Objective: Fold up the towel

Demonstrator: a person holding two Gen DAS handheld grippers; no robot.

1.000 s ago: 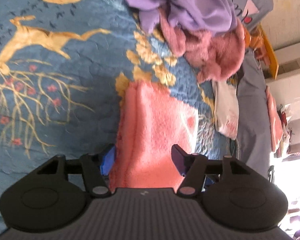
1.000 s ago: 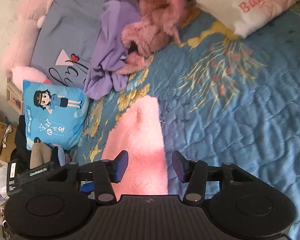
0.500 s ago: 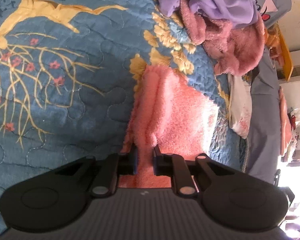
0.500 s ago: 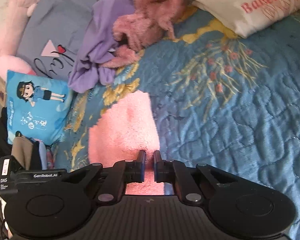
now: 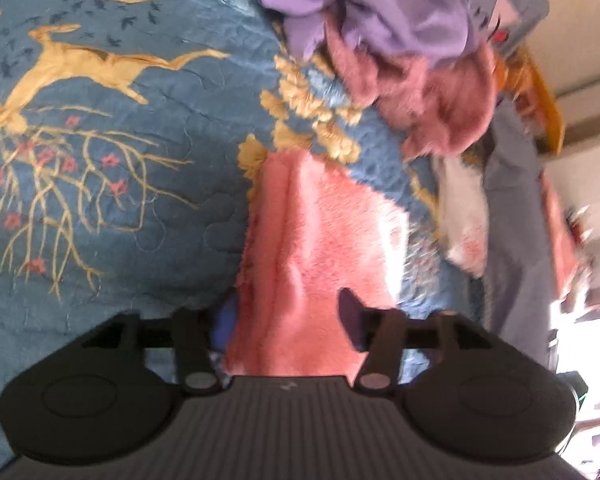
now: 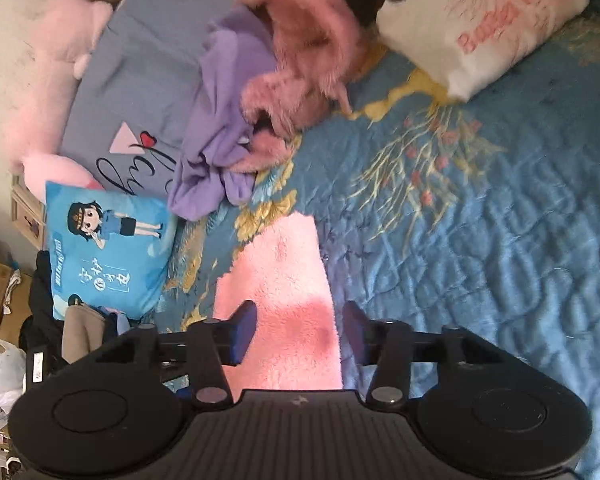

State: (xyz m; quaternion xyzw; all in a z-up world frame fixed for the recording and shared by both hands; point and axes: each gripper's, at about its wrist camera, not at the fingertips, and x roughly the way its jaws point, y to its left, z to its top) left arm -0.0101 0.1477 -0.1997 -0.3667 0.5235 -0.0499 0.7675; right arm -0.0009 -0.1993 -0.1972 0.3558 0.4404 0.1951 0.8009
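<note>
The pink towel (image 5: 320,240) lies on the bed (image 5: 120,200), its near end between each gripper's spread fingers, left (image 5: 288,320) and right (image 6: 296,330). Plush, light and limp, it likely sags; near corners toward 6 o'clock suit pinching.

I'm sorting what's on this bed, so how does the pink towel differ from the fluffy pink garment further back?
The pink towel lies flat and smooth on the quilt; the fluffy garment is bunched in a heap. The towel lies alone between the open right gripper fingers; the garment is tangled with purple clothing. The towel is lighter pink, the garment duskier. Both are soft and fuzzy.
</note>
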